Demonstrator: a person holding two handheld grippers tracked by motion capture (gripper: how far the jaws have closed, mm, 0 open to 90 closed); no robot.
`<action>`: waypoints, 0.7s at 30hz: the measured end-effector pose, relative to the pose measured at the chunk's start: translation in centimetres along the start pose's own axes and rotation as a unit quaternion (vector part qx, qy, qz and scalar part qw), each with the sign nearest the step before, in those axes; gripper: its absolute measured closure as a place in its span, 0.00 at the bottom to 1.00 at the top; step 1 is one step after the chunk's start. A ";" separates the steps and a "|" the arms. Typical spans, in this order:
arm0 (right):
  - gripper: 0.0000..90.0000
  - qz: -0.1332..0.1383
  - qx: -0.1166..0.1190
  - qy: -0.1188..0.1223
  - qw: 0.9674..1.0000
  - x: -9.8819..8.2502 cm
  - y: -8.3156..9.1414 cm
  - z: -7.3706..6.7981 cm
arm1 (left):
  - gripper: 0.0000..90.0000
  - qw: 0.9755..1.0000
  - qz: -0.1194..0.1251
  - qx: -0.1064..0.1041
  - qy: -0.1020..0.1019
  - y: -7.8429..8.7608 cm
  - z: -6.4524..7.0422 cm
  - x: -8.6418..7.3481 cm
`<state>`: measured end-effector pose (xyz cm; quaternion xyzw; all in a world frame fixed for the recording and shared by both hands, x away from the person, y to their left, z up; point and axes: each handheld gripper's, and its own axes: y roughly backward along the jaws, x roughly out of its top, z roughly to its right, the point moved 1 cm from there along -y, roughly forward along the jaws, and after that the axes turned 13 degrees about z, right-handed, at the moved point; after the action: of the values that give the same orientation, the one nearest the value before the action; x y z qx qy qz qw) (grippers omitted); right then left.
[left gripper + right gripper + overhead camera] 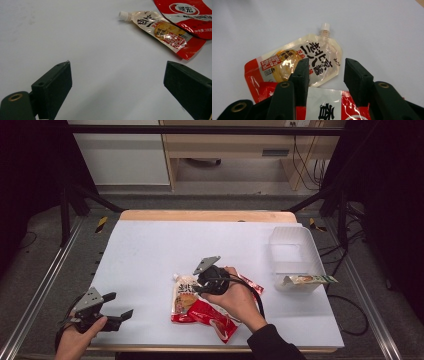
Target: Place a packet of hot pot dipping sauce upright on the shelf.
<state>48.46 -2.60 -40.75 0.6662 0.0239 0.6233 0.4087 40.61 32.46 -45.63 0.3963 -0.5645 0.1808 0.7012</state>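
On the white-covered desk [150, 250], a glossy red foil packet [324, 105] overlaps a translucent spouted sauce pouch [312, 60] at centre. The right tool [324, 72], half-closed with nothing pinched yet, straddles both; it may grab two or slip. The left tool [117, 85] hovers wide, empty.

Clear, red-based spout pouch [309, 62] with black lettering beside a red-and-white packet [212, 319] on the white table [150, 250]
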 end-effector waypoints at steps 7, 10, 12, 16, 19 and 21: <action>0.60 -0.006 -0.013 -0.022 1.000 -0.4 -1.2 1.2 | 0.09 1.000 -0.011 -0.001 -0.005 -0.2 0.1 -0.2; 0.60 -0.012 -0.009 -0.029 0.999 -0.8 -1.9 1.4 | 0.09 1.000 -0.014 -0.001 -0.007 -0.3 0.2 -0.2; 0.60 -0.020 -0.007 -0.032 0.999 -1.1 -2.4 1.5 | 0.09 1.000 -0.017 -0.001 -0.010 -0.3 0.2 -0.2; 0.57 -0.017 0.001 -0.049 0.999 -1.4 -3.6 1.6 | 0.09 1.000 -0.022 -0.004 -0.012 -0.4 0.2 -0.2; 0.56 -0.021 0.008 -0.050 0.998 -1.5 -4.6 1.5 | 0.09 0.999 -0.030 -0.006 -0.018 -0.5 0.3 -0.3; 0.56 -0.028 0.007 -0.050 0.998 -1.6 -5.3 1.7 | 0.09 0.999 -0.032 -0.009 -0.019 -0.5 0.4 -0.3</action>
<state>52.02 -0.84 -44.91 0.6988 0.0262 0.5772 0.4217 40.66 31.93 -46.11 0.4115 -0.5663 0.1459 0.6990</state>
